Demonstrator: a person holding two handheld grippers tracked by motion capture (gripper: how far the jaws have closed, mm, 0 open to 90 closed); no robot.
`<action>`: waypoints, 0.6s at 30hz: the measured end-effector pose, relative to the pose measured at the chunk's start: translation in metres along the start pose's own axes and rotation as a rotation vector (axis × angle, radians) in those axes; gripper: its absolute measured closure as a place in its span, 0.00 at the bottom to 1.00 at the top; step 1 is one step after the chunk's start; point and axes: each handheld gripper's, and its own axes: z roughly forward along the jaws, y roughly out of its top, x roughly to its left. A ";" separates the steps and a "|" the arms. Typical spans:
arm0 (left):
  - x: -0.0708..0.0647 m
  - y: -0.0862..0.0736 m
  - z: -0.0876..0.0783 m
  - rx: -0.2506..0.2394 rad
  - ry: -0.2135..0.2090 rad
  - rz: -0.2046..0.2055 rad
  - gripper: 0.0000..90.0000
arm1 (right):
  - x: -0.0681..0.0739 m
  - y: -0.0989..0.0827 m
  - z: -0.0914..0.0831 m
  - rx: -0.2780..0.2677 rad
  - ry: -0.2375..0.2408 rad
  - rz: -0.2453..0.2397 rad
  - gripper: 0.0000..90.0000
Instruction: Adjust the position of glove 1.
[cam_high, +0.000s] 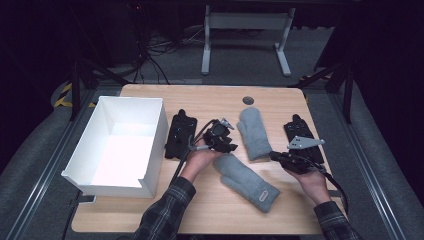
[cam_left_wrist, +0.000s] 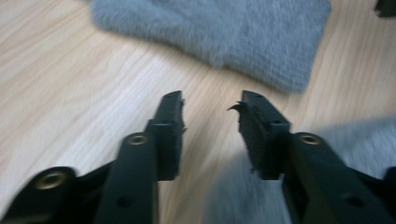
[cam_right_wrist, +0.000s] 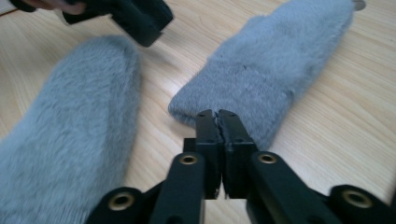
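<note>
Two grey fuzzy mittens lie on the wooden table (cam_high: 150, 210). One mitten (cam_high: 252, 132) points away from me. The other mitten (cam_high: 245, 180) lies slanted nearer the front edge. My left gripper (cam_high: 229, 145) hovers between them, just above the near mitten's tip. Its jaws are open with bare wood between them (cam_left_wrist: 210, 107); one mitten (cam_left_wrist: 210, 28) lies ahead and the other (cam_left_wrist: 233, 196) lies below. My right gripper (cam_high: 274, 155) is shut, its tips (cam_right_wrist: 217, 114) over the cuff edge of the far mitten (cam_right_wrist: 280, 60). No fabric shows between the pads. The near mitten (cam_right_wrist: 70, 140) lies beside it.
A white open box (cam_high: 132, 100) stands at the table's left. Two black gripper stands lie flat, one (cam_high: 180, 135) beside the box and one (cam_high: 302, 132) at the right. A round grommet (cam_high: 248, 100) sits near the back edge. The left gripper (cam_right_wrist: 140, 18) reaches in ahead.
</note>
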 end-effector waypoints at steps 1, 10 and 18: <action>0.000 -0.004 -0.004 -0.003 0.000 -0.008 0.58 | 0.000 0.002 0.003 0.000 -0.001 -0.003 1.00; -0.011 -0.045 -0.033 -0.016 0.057 -0.021 0.30 | -0.006 0.023 0.033 0.015 0.006 -0.004 1.00; -0.030 -0.073 -0.049 0.002 0.086 -0.006 0.19 | -0.010 0.032 0.051 0.025 0.019 -0.001 1.00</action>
